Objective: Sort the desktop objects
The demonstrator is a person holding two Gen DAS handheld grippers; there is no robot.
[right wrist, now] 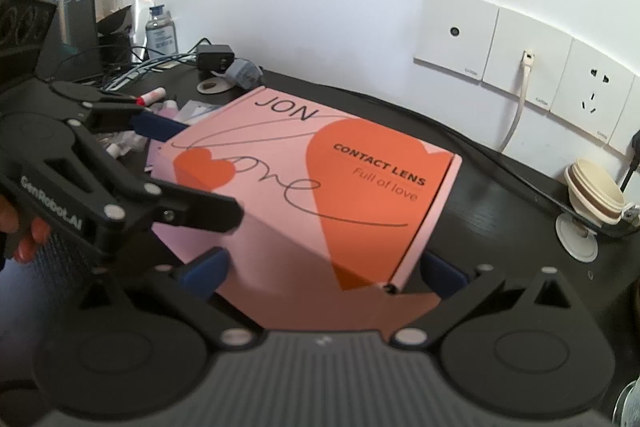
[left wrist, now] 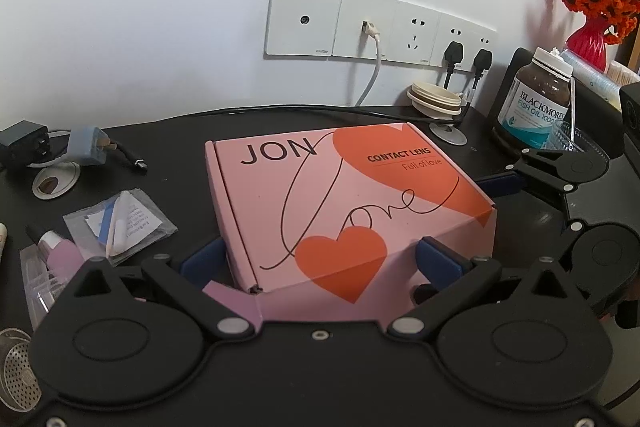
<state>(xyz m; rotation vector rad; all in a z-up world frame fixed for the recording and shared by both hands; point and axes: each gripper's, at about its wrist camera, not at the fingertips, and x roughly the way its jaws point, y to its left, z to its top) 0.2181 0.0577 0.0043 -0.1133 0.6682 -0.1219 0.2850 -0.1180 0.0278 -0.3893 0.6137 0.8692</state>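
On desk (left wrist: 168, 131), one pink box (left wrist: 344, 203), two tongs (left wrist: 320, 263)

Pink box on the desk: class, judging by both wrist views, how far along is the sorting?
Done: nothing looks sorted yet. In hand: the left tool and the right tool each straddle a corner of the pink box, fingers open beside it; a firm grip isn't visible. Left: the plastic sachet, pink bottle and blue plug lie scattered on the desk.
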